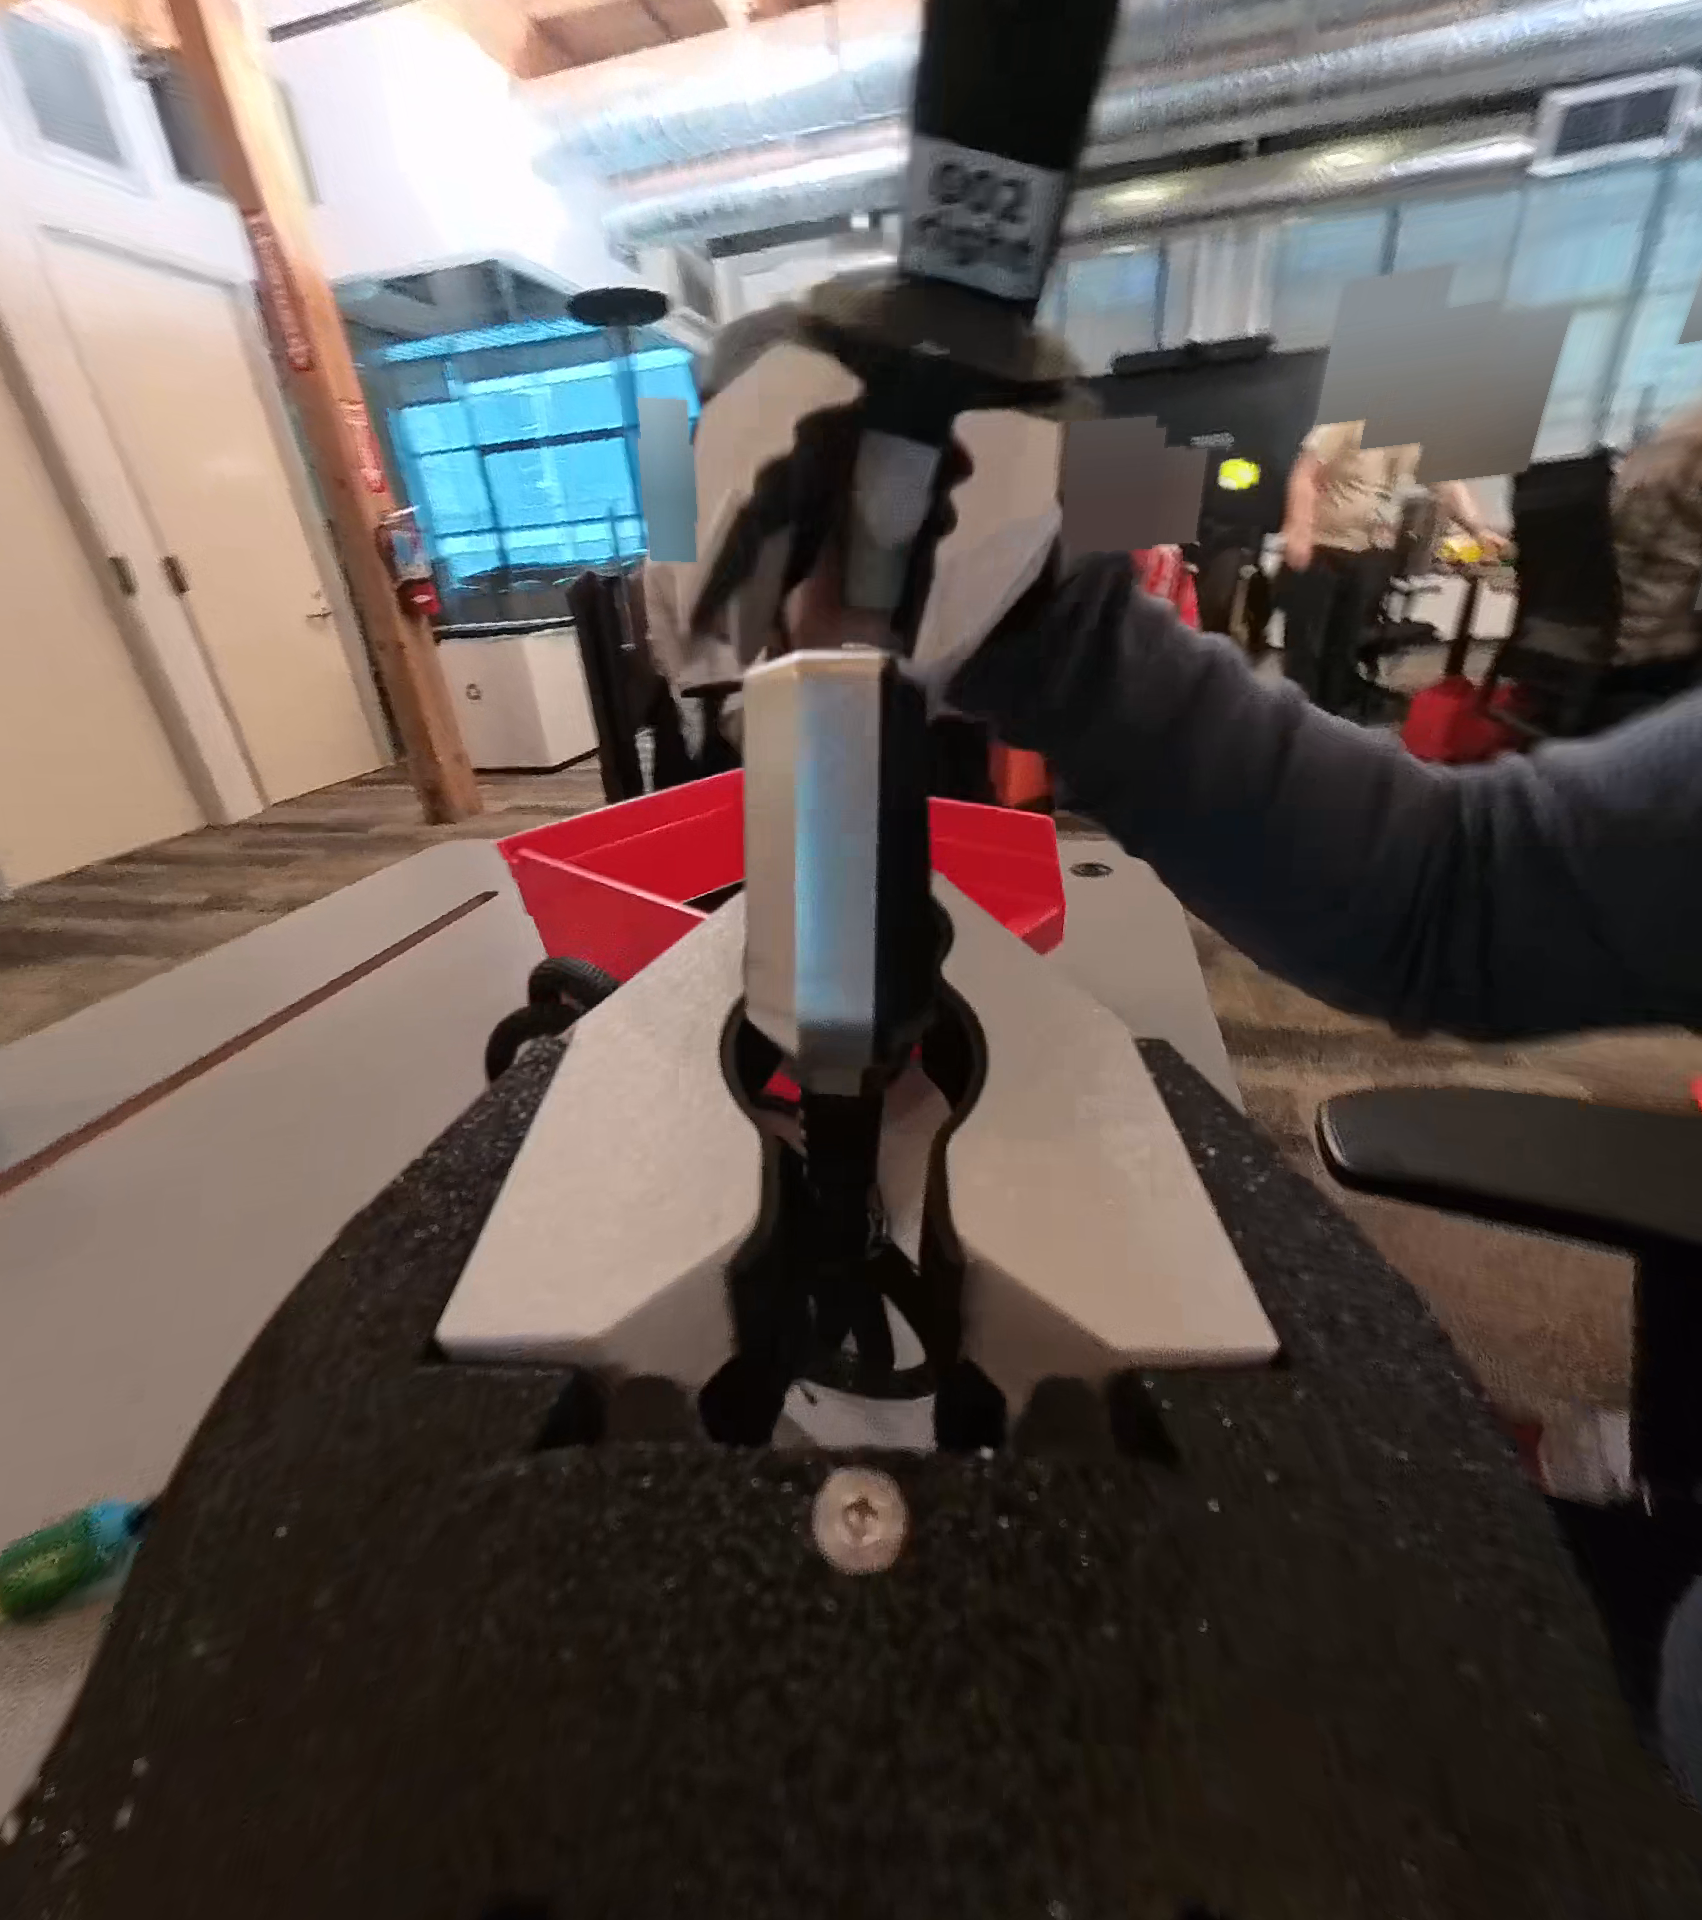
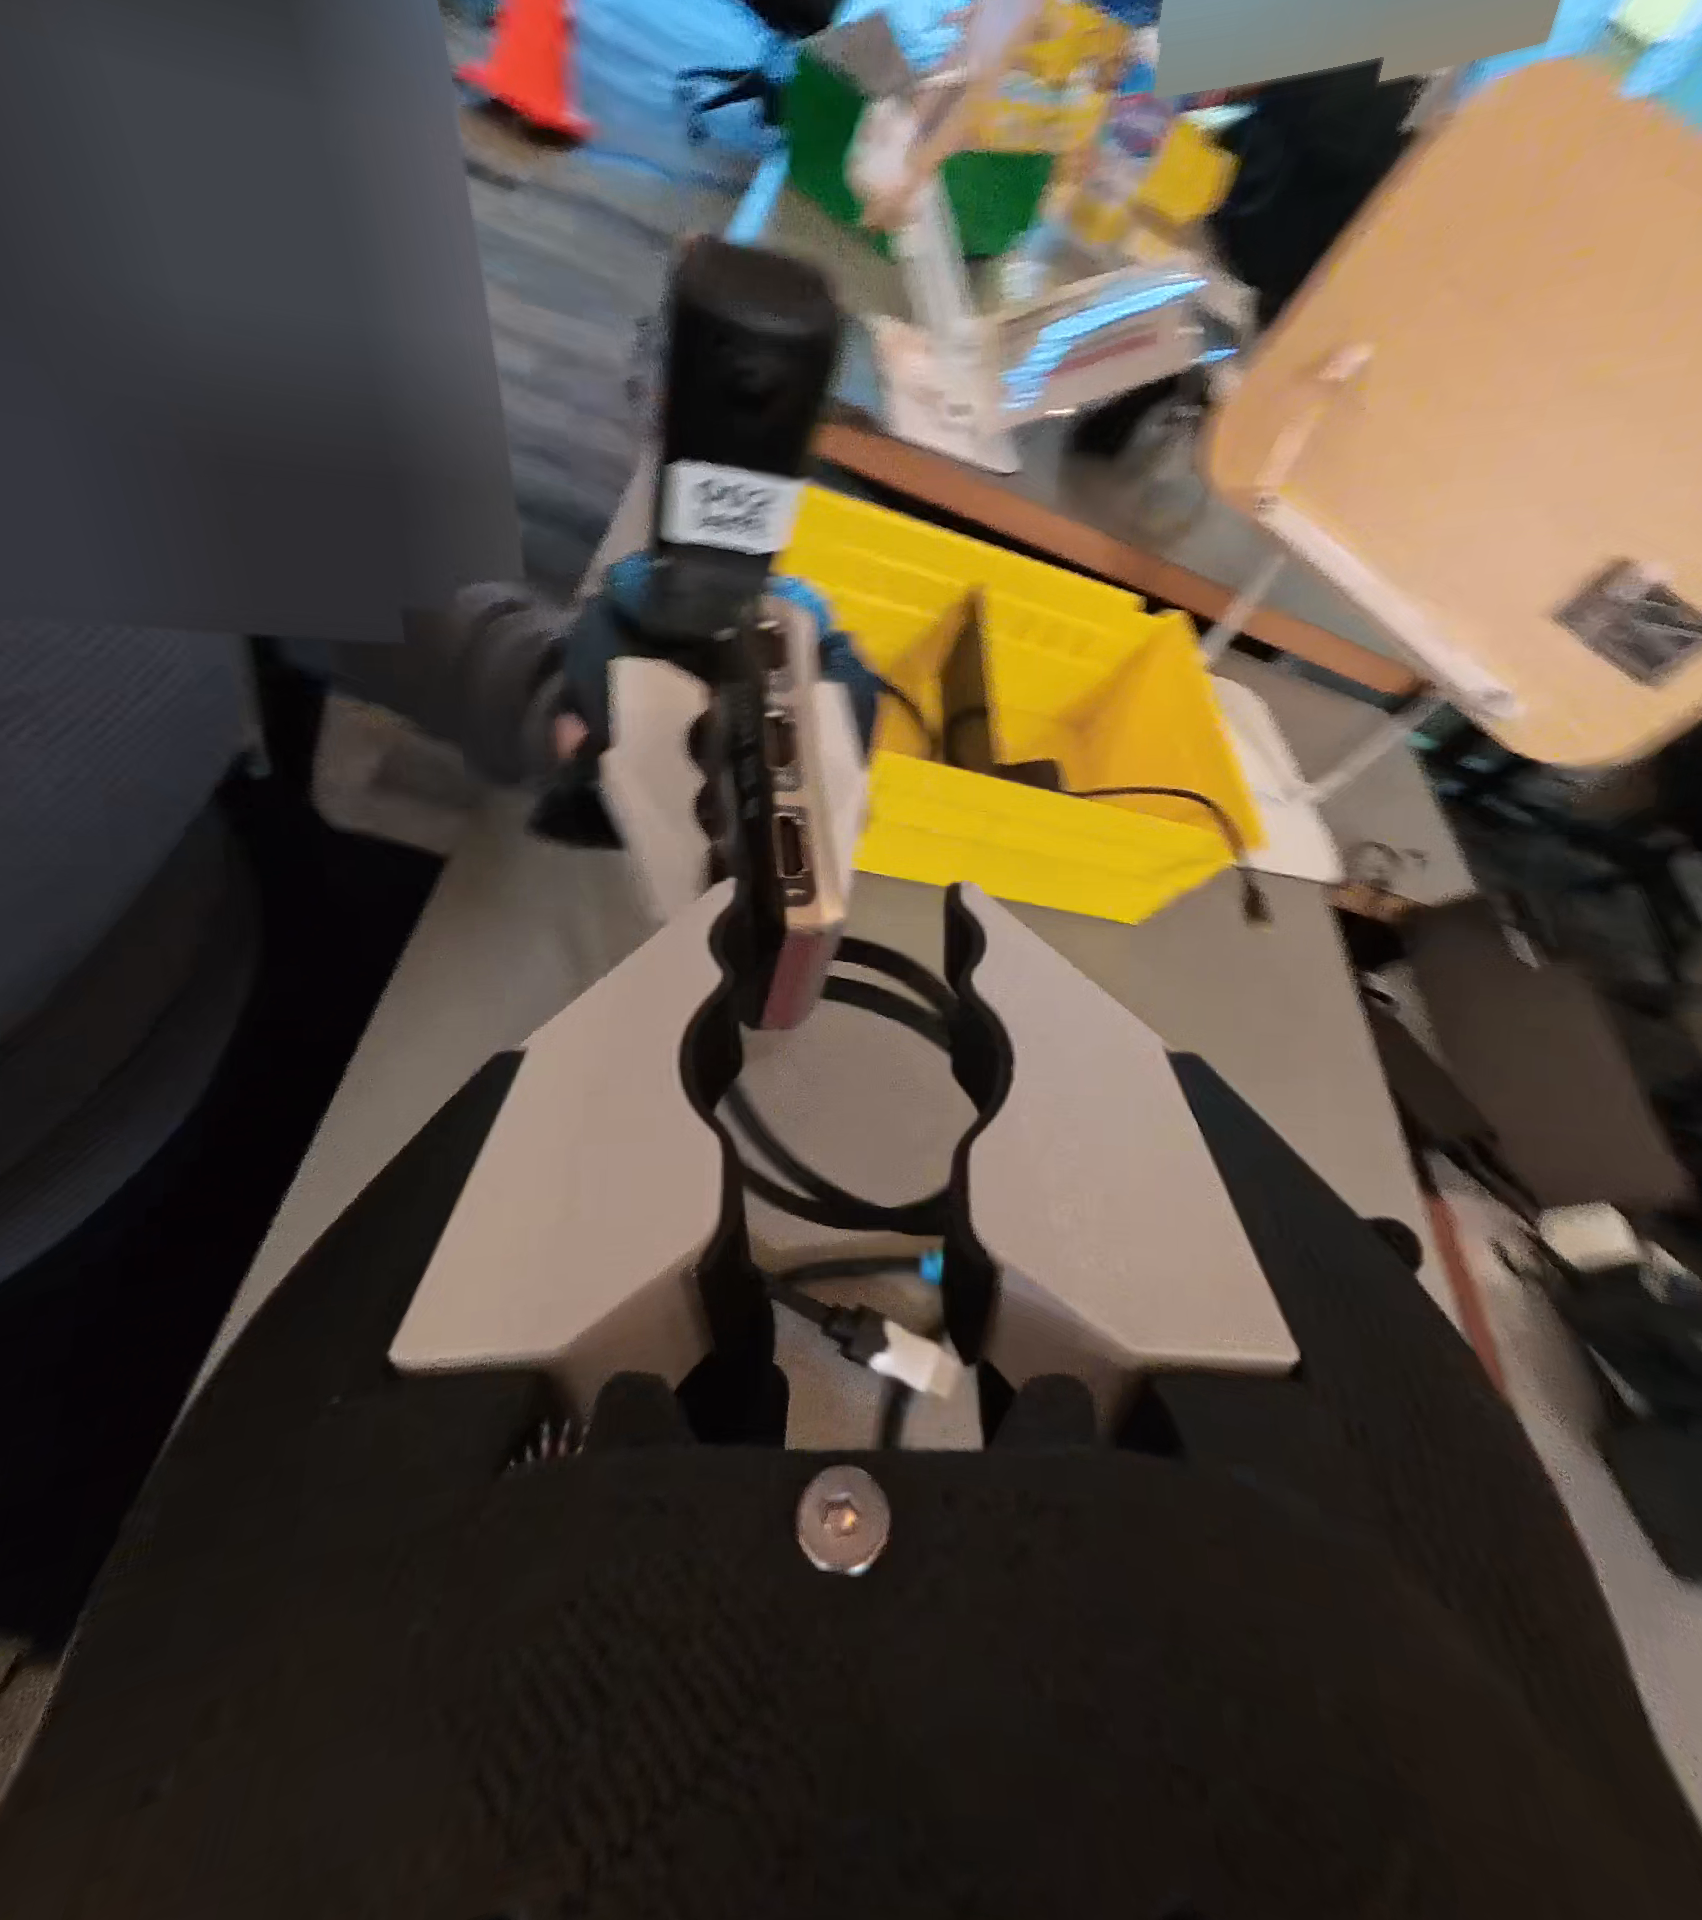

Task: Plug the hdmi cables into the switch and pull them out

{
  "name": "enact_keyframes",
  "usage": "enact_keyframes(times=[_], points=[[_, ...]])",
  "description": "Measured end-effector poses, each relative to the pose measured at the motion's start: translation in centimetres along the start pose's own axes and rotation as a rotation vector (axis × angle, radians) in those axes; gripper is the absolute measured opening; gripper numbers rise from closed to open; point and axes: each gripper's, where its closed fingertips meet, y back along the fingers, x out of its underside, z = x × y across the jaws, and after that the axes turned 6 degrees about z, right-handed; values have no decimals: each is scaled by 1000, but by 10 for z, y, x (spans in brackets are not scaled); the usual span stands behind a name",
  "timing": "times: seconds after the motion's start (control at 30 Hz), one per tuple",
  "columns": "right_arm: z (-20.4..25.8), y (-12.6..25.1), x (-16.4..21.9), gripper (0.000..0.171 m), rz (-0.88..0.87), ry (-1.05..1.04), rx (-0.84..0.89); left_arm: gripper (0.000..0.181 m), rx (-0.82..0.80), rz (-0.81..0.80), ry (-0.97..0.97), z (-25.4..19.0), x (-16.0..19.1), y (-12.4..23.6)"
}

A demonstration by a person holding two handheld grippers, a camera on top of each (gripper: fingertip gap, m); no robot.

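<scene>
My left gripper [image 1: 842, 920] is shut on the silver switch [image 1: 811, 831] and holds it upright above the grey table [image 1: 203, 1091]. In the right wrist view the switch [image 2: 805, 842] shows a row of ports on its side, with the left gripper's fingers [image 2: 660, 790] around it. My right gripper [image 2: 842, 904] is open and empty. The switch's lower end hangs just at its fingertips, close to the left one. Black HDMI cables [image 2: 888, 1195] lie looped on the table below, one plug with a white tag [image 2: 914, 1361]. The right gripper [image 1: 888, 520] faces me in the left wrist view, blurred.
A red bin [image 1: 618, 883] stands behind the switch on the table. A yellow bin [image 2: 1034, 831] with a cable stands at the far side. A green bottle [image 1: 47, 1558] lies at the left. A chair armrest [image 1: 1553, 1164] is at the right. A tan board [image 2: 1553, 416] is upper right.
</scene>
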Motion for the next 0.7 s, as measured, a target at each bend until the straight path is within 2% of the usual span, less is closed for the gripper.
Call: enact_keyframes(times=[0.03, 0.07, 0.13, 0.2, 0.3, 0.4, 0.53, 0.7], points=[[-10, 11, 3, 38, -10, -29, 77, 20, -28, 0, 35, 2, 4, -4], [-23, 21, 9, 31, -15, -56, 173, 20, -14, 16, 34, -3, 13, -8], [-43, 37, 29, 31, 10, -121, 340, 20, -24, 72, -14, -10, 34, -11], [-50, 41, 58, 31, 83, -222, 385, 20, -7, 103, -86, -22, 52, -8], [-66, 38, 113, 36, 300, -339, 441, 20, -2, 135, -215, -31, 71, -1], [-80, 29, 156, 39, 482, -460, 401, 20, -25, 122, -273, -26, 70, 5], [-106, -13, 162, 37, 418, -656, 284, 20, -33, 116, -228, -15, 73, 10], [-126, -88, 171, 37, 405, -858, 82, 20, -42, 94, -163, -8, 72, 15]])
